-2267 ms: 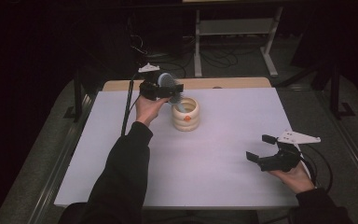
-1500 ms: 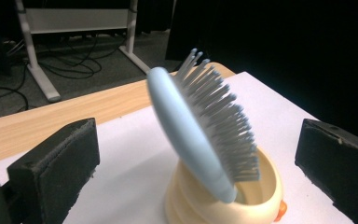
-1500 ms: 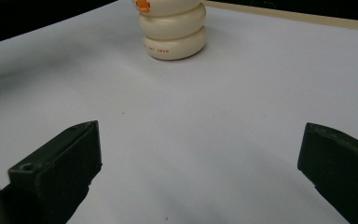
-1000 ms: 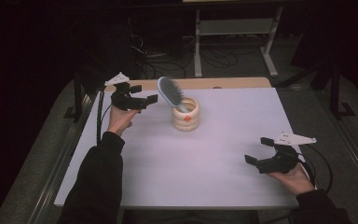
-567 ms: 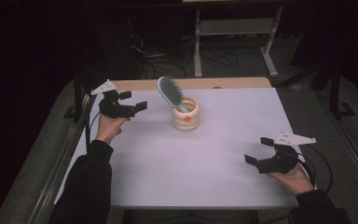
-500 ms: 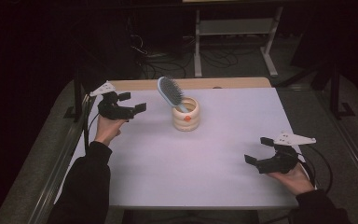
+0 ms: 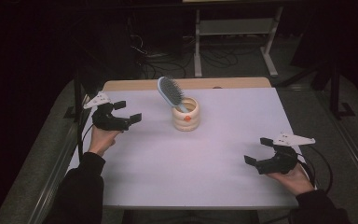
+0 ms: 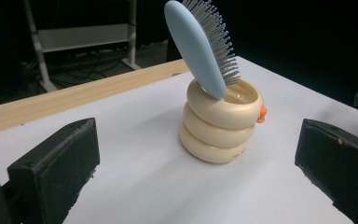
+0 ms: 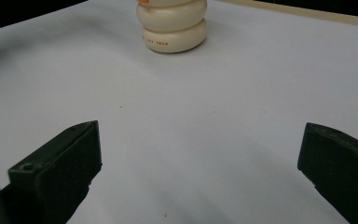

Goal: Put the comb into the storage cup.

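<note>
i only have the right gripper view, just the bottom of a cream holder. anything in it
Observer: Yes, a blue hairbrush stands in the cream holder, head up, leaning on the rim.
Operator: which way do the bristles face
Observer: In the high view they face the table's far right side.
Operator: where is the left gripper
Observer: The left gripper is open and off to the holder's left, touching nothing.

Blue hairbrush (grey bristles), cream holder, white table.
</note>
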Available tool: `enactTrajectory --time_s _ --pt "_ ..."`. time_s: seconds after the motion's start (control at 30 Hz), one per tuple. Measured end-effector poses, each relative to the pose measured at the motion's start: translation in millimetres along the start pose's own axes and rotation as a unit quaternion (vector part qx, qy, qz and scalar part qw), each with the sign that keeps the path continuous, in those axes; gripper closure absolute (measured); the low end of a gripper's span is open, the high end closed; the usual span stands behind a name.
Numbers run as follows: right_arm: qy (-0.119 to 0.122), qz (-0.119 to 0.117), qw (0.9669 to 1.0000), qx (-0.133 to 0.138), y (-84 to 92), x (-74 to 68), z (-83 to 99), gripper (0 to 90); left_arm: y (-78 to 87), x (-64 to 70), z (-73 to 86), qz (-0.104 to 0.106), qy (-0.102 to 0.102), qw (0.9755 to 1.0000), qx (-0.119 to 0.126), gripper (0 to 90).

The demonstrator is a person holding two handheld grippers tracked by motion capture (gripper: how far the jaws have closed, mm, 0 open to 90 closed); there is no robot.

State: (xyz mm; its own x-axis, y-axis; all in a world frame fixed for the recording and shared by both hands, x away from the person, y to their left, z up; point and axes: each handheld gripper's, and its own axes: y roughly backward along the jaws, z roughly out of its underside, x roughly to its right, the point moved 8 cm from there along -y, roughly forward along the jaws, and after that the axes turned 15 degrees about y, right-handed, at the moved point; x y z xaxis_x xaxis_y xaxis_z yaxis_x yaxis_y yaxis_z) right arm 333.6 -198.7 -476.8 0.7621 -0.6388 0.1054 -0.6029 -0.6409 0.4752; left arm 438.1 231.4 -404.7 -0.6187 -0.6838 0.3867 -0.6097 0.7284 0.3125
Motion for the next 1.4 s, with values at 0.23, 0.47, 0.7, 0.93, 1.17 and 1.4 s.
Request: enactTrajectory --time_s 0.23,0.47,0.7,0.93,1.17,1.4 --pt "0.0 0.0 1.0 0.0 0.3 -0.4 0.1 0.0 9.5 1.6 9.9 0.001 -0.003 1.0 0.0 0.0" --pt "0.0 -0.002 1.0 -0.001 0.0 -1.1 0.5 0.0 21.2 -1.2 18.2 -0.004 -0.004 1.0 0.005 0.0" --pt "-0.001 -0.002 1.0 -0.003 -0.3 -1.2 1.0 0.0 31.3 -4.2 24.5 -0.011 -0.002 0.9999 0.012 0.0" --pt "-0.002 -0.003 1.0 -0.004 -1.0 -1.0 1.3 0.0 41.1 -7.0 33.9 -0.017 0.0 0.9997 0.016 0.0" --pt "-0.002 -0.005 1.0 -0.004 -1.6 -1.1 1.5 0.0 54.4 -13.1 47.4 -0.034 0.004 0.9989 0.031 0.0" --pt "-0.003 -0.006 1.0 -0.006 -2.4 -1.2 1.9 0.0 74.8 -21.0 54.5 -0.049 0.015 0.9965 0.066 0.0"
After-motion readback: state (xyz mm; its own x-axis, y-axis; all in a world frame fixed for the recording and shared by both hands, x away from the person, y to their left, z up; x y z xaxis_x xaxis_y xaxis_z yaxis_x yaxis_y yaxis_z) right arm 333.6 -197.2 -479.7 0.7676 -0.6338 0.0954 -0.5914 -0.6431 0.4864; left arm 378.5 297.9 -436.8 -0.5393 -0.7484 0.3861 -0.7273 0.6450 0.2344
